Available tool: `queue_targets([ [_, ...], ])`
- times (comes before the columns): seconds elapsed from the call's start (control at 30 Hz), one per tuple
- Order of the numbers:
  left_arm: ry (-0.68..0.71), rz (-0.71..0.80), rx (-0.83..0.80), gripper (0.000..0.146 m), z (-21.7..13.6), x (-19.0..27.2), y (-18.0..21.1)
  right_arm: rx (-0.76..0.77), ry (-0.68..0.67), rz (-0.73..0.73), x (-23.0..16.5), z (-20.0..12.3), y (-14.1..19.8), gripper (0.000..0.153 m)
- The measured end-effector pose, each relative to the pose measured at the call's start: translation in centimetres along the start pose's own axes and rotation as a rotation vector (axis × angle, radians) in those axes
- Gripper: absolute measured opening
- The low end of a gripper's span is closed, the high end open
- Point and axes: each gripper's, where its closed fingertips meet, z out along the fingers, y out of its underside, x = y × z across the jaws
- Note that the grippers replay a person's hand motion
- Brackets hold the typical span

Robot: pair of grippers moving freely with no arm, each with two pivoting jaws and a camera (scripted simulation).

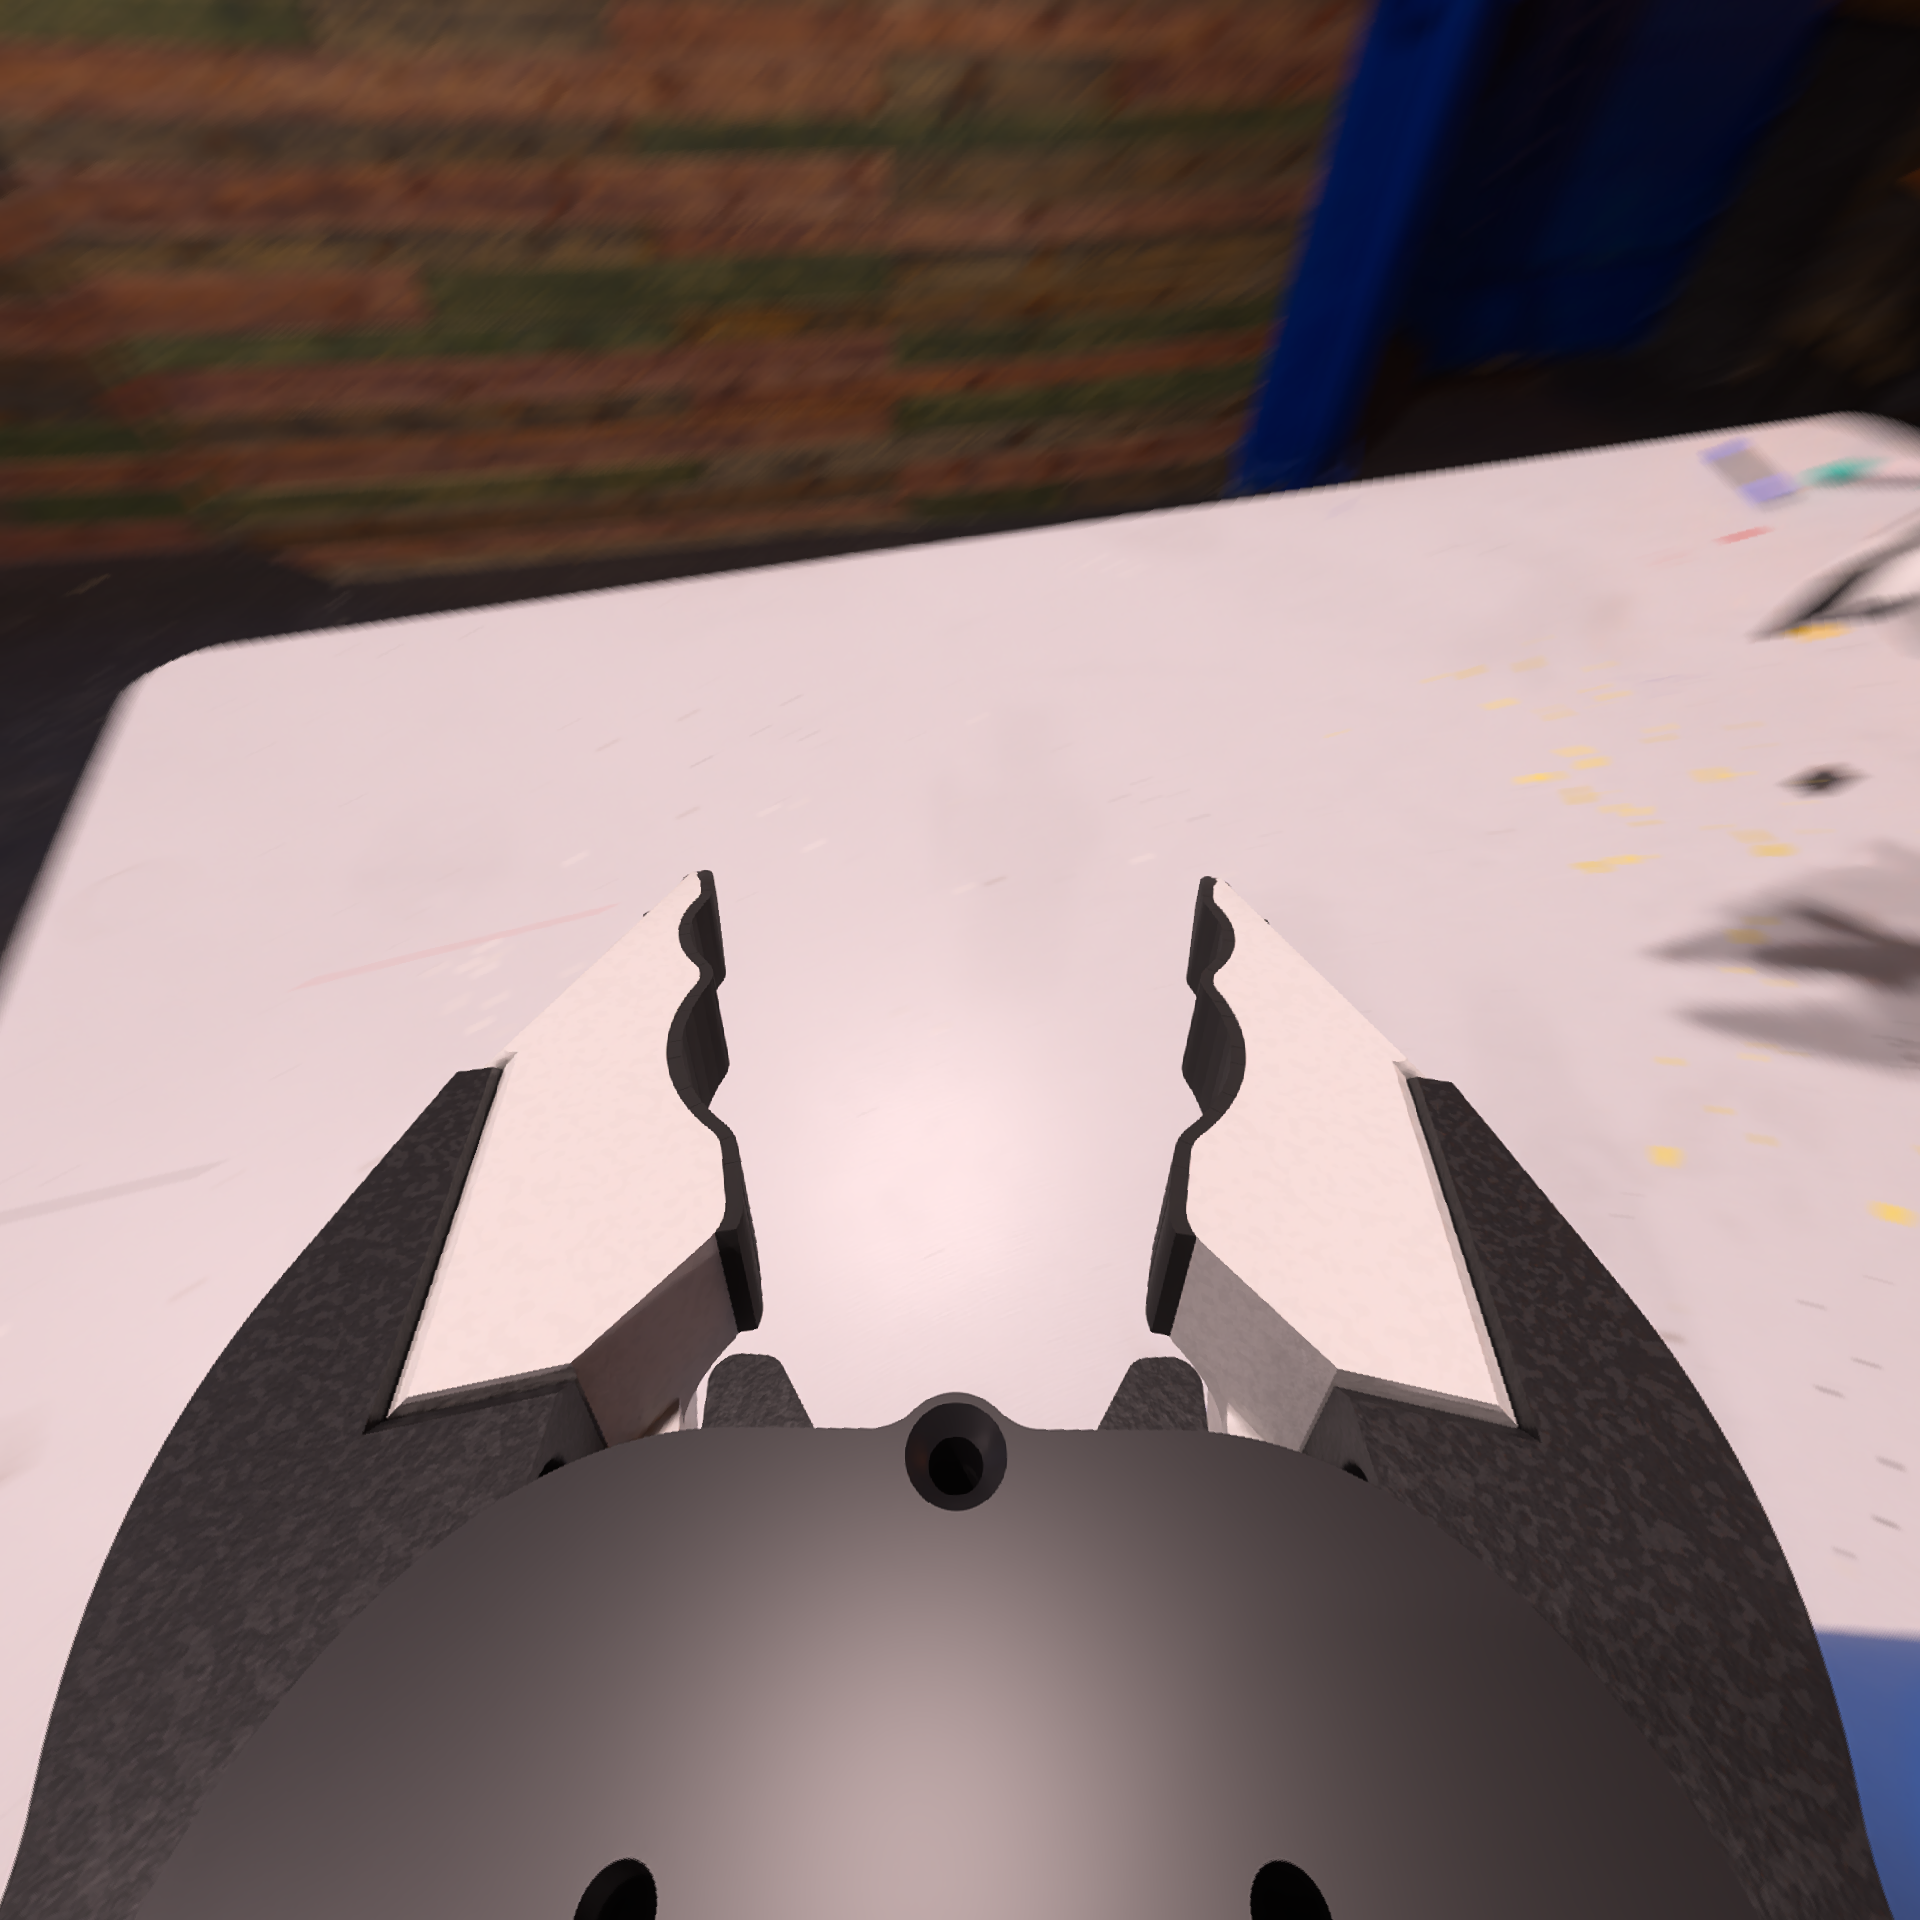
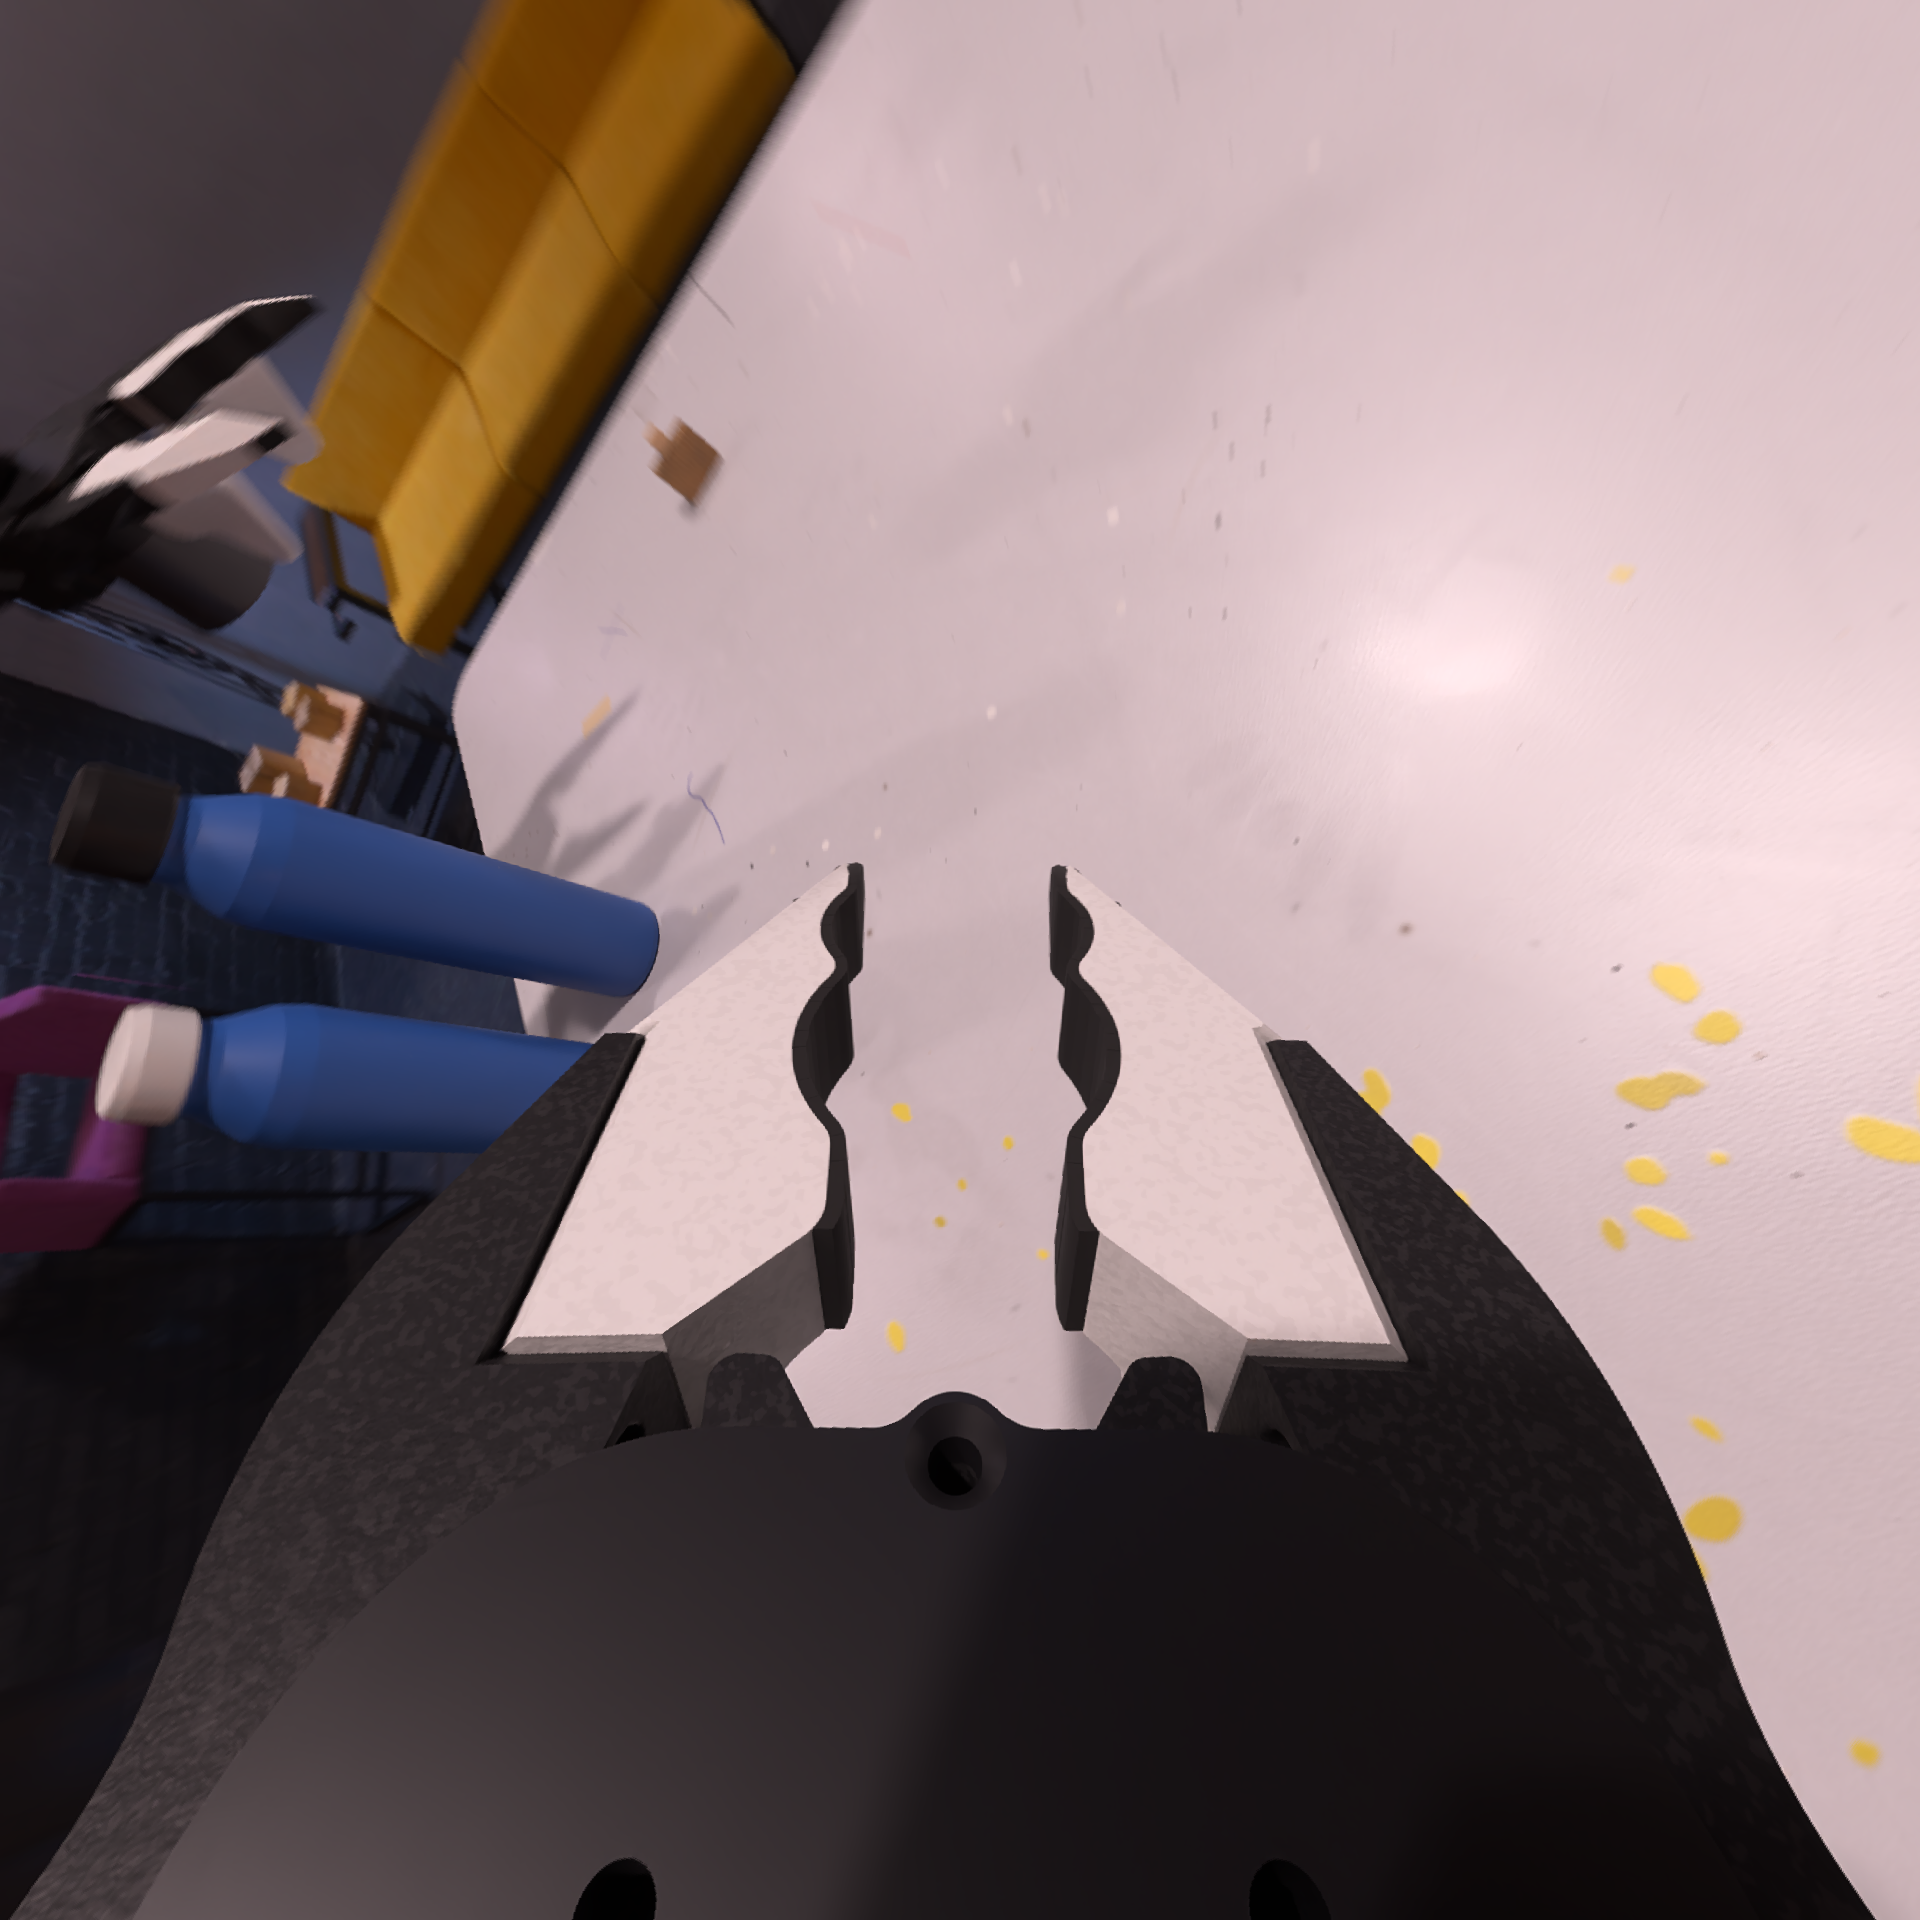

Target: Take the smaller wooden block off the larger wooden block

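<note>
1. At the far left of the right wrist view, the left gripper [image 2: 223, 390] is seen blurred, off the table's edge; its jaws appear parted and nothing is seen between them. In its own view, the left gripper [image 1: 954, 883] is spread wide and empty over bare table [image 1: 831, 727], with no block in sight. A swing toward the blocks from there would be made blind, and they could be struck.

2. Two blue bottles [image 2: 405, 914] are seen just beside the right gripper's left finger, one black-capped, one white-capped. A leftward drift could knock them over or push them along.

3. The wooden blocks [image 2: 683, 465] are seen as a small, blurred brown shape near the table's left edge, well apart from both grippers. A smaller block [image 2: 665, 442] seems to sit on a larger block [image 2: 694, 480], though the boundary cannot be made out clearly. Being close to the edge, the pair could be pushed off by a careless approach.

4. The right gripper [image 2: 956, 868] is held partly open, with nothing gripped. That gap may prove too narrow for the smaller block; if it is not widened, the block would be shoved rather than straddled, and the stack toppled.

5. If the lower block is caught as well, both would be lifted together. A shallow grip may let the small block slip.

6. Yellow flecks [image 2: 1662, 1091] are scattered on the table at right; no hazard is judged from them.
</note>
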Motion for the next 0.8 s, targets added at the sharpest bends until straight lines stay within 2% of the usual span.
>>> queue_targets([
  [0.1, -0.16, -0.052, -0.179, 0.093, 0.6, -6.9, 0.5, 0.21, -0.003, -0.164, 0.2, -3.7, 1.4, 0.046],
  [0.2, -0.243, -0.171, -0.365, 0.093, 1.7, -12.4, 3.3, 0.395, 0.115, -0.304, 1.9, -7.2, 2.9, 0.052],
  [0.27, -0.297, -0.24, -0.475, 0.093, 2.3, -14.9, 5.7, 0.469, 0.179, -0.339, 3.3, -8.8, 4.1, 0.059],
  [0.47, -0.444, -0.343, -0.686, 0.089, 3.0, -19.6, 11.3, 0.526, 0.234, -0.313, 6.4, -10.3, 7.6, 0.07],
  [0.63, -0.502, -0.321, -0.876, 0.096, 2.9, -21.4, 15.3, 0.525, 0.287, -0.321, 7.5, -10.5, 8.9, 0.073],
  [0.7, -0.496, -0.322, -0.86, 0.091, 3.3, -21.8, 15.6, 0.522, 0.3, -0.328, 7.7, -10.5, 9.1, 0.073],
  [0.8, -0.466, -0.331, -0.869, 0.076, 3.6, -21.9, 16.5, 0.519, 0.319, -0.33, 7.9, -10.5, 9.1, 0.074],
])
